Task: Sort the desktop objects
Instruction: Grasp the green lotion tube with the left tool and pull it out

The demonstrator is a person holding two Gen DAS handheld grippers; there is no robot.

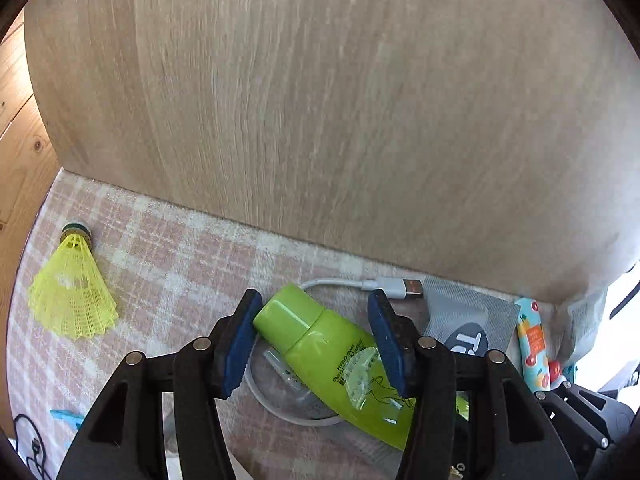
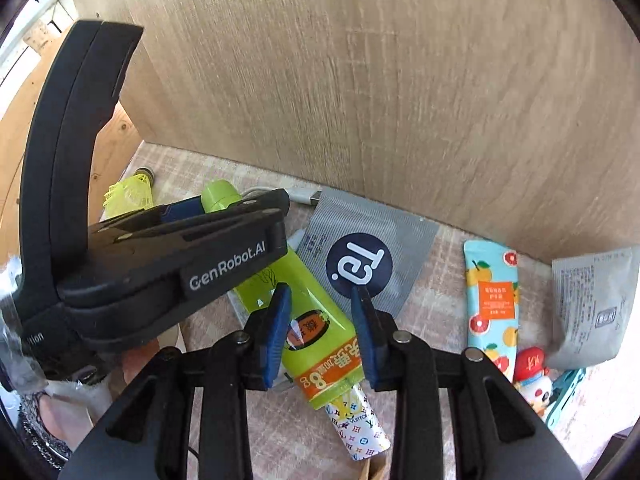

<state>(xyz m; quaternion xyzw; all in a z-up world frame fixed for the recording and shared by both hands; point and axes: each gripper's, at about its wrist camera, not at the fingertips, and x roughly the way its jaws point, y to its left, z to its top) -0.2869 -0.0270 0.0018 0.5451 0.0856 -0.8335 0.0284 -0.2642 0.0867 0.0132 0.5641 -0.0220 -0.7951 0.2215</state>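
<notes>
A green hand-cream tube [image 1: 332, 354] lies on the checked pink cloth [image 1: 168, 264], cap toward the far left. My left gripper [image 1: 316, 308] is open, its blue pads on either side of the tube near the cap. The tube also shows in the right wrist view [image 2: 316, 320]. My right gripper [image 2: 320, 300] is open, its pads on either side of the tube's lower part. The left gripper's black body [image 2: 160, 264] fills the left of that view. A yellow shuttlecock [image 1: 74, 300] lies at the far left.
A wooden panel [image 1: 340, 100] stands right behind the objects. A white USB cable [image 1: 384, 286], a grey sachet [image 2: 372, 256], a fruit-print tube [image 2: 494, 304], a grey packet [image 2: 596, 308], a patterned tube [image 2: 360, 428] and a small red-capped figure [image 2: 532, 376] lie around.
</notes>
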